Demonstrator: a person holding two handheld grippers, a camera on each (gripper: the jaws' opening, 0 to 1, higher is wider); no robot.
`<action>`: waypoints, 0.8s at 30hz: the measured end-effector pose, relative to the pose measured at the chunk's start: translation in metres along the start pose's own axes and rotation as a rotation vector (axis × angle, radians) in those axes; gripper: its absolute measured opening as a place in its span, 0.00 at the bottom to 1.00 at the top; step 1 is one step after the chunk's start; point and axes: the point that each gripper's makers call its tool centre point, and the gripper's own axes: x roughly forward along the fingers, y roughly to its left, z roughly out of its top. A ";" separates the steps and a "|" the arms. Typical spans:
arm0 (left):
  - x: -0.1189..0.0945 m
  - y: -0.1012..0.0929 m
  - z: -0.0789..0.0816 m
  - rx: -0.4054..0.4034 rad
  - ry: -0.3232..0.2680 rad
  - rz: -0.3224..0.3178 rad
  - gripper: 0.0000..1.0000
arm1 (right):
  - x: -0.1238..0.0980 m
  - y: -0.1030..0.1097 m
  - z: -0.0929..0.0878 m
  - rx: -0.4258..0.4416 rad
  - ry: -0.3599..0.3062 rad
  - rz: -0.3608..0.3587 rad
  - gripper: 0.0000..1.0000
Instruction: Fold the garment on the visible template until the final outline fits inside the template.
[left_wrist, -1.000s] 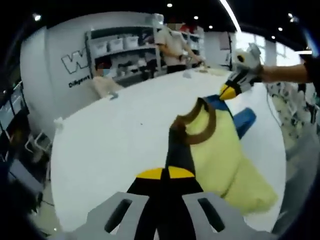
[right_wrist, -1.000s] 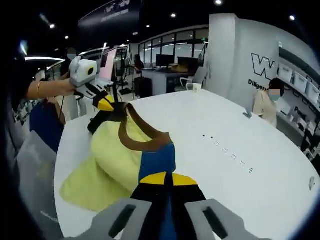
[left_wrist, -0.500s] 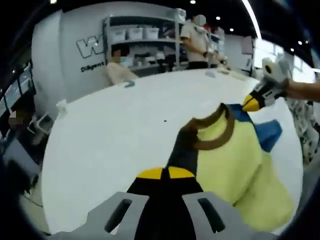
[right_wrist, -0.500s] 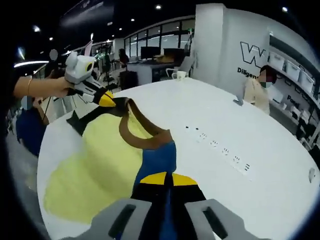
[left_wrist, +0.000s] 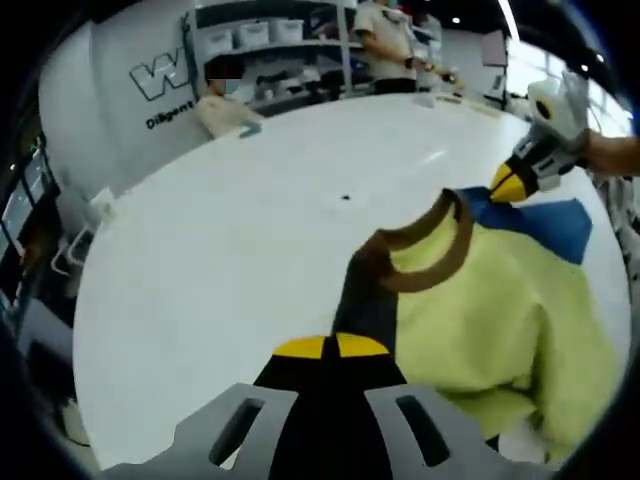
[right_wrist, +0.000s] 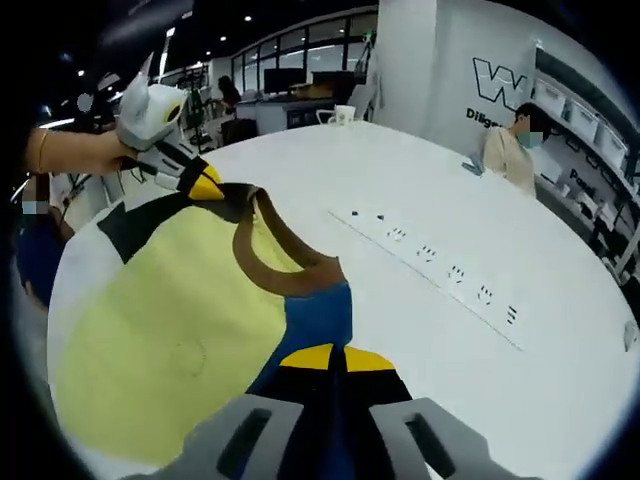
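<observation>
I've lowered the yellow sweatshirt (left_wrist: 480, 310) since a second ago; it now spreads wider over the white worktop (left_wrist: 230, 230). My left gripper (left_wrist: 330, 350) clenches its black shoulder, my right gripper (right_wrist: 330, 362) its blue one.

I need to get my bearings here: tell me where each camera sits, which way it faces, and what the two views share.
Left gripper view: rides the left gripper, looking along its shut jaws over the shirt and table toward shelves; the right gripper and a hand enter from the right.
Right gripper view: rides the right gripper, facing across the shirt toward windows; the left gripper enters from the left.
Shared: shirt, table, both grippers.
</observation>
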 end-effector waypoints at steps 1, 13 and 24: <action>-0.001 0.000 0.005 0.013 -0.010 0.016 0.00 | -0.002 -0.001 0.003 -0.006 -0.003 -0.007 0.00; -0.018 0.040 0.076 0.138 -0.124 0.114 0.00 | -0.042 -0.056 0.097 -0.123 -0.144 -0.159 0.00; 0.004 0.115 0.153 0.094 -0.204 0.222 0.28 | -0.021 -0.119 0.140 -0.069 -0.147 -0.272 0.29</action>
